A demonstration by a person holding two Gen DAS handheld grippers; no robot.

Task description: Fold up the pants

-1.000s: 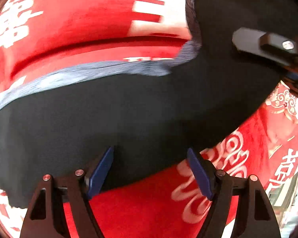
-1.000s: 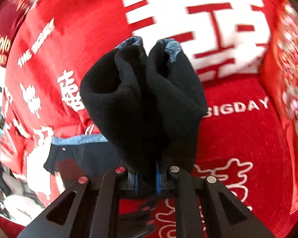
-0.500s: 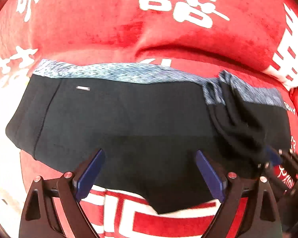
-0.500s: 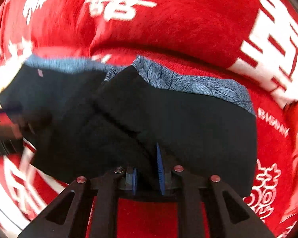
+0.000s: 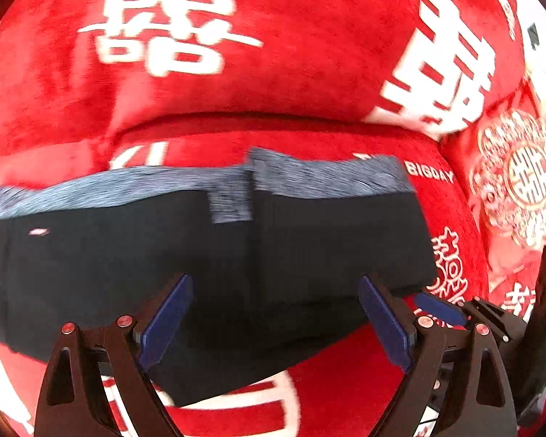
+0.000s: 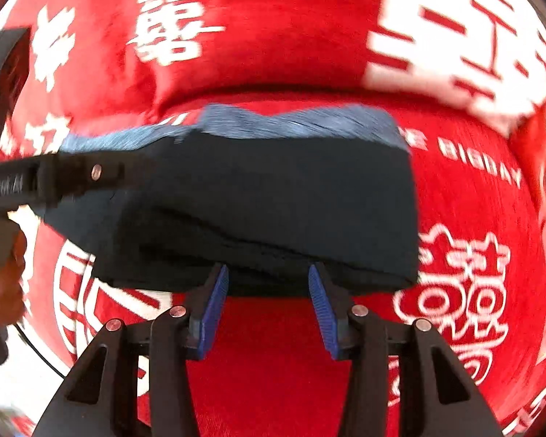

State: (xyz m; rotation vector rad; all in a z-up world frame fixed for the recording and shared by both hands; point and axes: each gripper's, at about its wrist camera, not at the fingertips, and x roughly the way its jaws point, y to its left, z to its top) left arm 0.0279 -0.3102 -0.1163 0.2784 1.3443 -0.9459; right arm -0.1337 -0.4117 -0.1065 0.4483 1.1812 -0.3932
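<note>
so the pants (image 5: 309,247) lie flat on the blanket (image 5: 273,83), waistband (image 5: 331,176) at the far edge, right part folded over the left. left gripper (image 5: 276,322) sits over the near hem, right gripper (image 6: 269,307) just off its right.

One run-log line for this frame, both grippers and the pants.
left gripper: open, empty | right gripper: jaws just opening, pants released | pants: folded on red blanket

one pair of black pants (image 5: 207,266), one red blanket (image 5: 273,73), two hand-held grippers (image 6: 269,309)
</note>
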